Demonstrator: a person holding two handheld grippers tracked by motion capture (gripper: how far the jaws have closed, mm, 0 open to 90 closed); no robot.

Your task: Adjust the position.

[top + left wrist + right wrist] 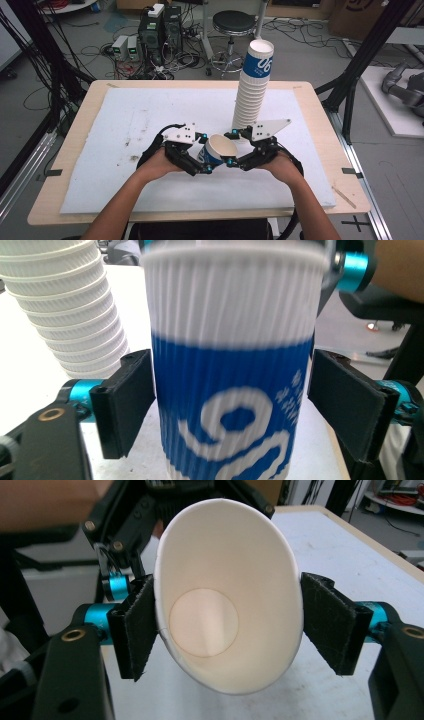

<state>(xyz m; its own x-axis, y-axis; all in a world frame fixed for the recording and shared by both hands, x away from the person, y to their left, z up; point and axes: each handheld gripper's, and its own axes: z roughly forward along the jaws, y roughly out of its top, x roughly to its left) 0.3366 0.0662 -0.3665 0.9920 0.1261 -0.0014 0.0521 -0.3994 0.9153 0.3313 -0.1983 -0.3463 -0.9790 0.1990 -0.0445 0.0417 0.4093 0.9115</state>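
Note:
A white ribbed paper cup [218, 149] with a blue band is held just above the white mat, tilted with its mouth toward the right. My left gripper [206, 153] grips its blue lower part; in the left gripper view both pads [125, 405] lie against the cup [230, 390]. My right gripper [230, 147] holds the rim end. In the right gripper view I look into the cup's open mouth [225, 605], pressed to an oval between the two pads [327, 622]. A tall leaning stack of the same cups [252, 95] stands right behind the right gripper.
A white foam mat [150, 115] covers most of the wooden table [70, 165]. The cup stack [65, 315] stands close to the left gripper's far side. Beyond the table are a black stool [234, 22], computer boxes [160, 30] and black frame posts.

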